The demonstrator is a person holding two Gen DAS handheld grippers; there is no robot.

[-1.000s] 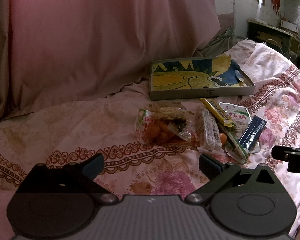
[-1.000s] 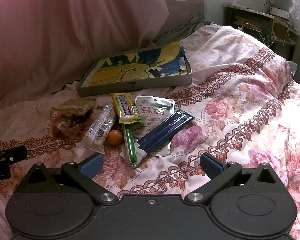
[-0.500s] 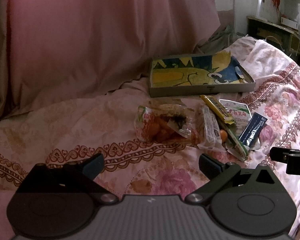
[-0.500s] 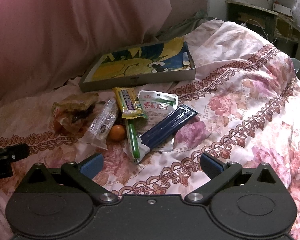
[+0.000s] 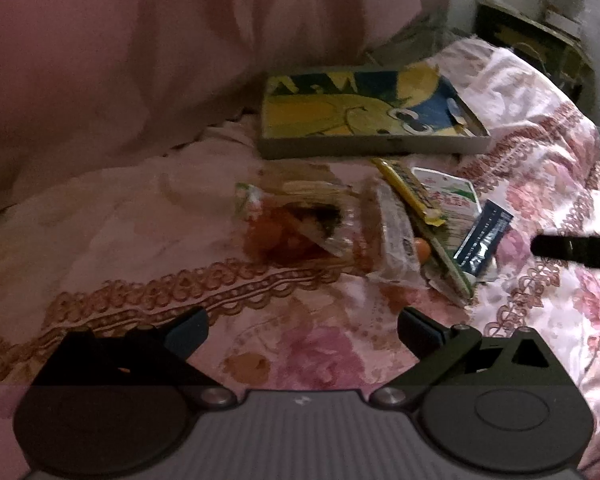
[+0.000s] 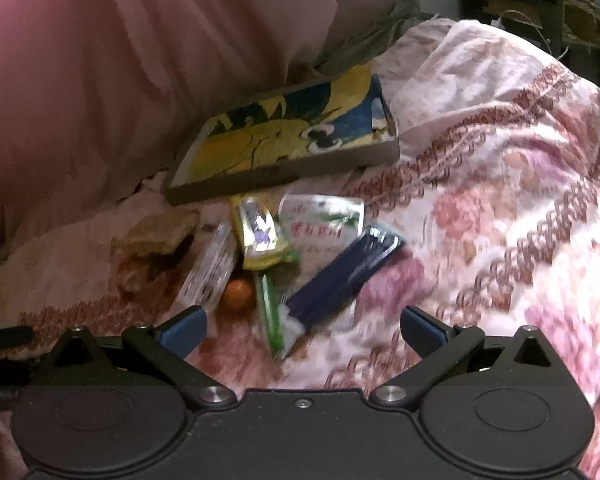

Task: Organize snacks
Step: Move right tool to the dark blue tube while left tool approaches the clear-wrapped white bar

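Snacks (image 6: 284,256) are all heaped together on the floral bedspread (image 6: 500,184), right in front of a shallow cartoon-print box (image 5: 364,114). Dark blue packet (image 6: 340,280) lies on top of a white pouch (image 6: 324,224), little orange ball (image 6: 238,294) tucked in the pile. Left gripper (image 5: 302,330) and right gripper (image 6: 302,330) are both spread wide with nothing in them, hanging just short of the heap.

The left black two-finger gripper with blue-padded tips (image 5: 302,330) is held low, its jaws spread wide with nothing between them. The right black two-finger gripper with blue-padded tips (image 6: 303,330) is spread just as wide and also holds nothing. Each shows at the edge of the other's view: the right one at the right edge, the left one at the left edge.
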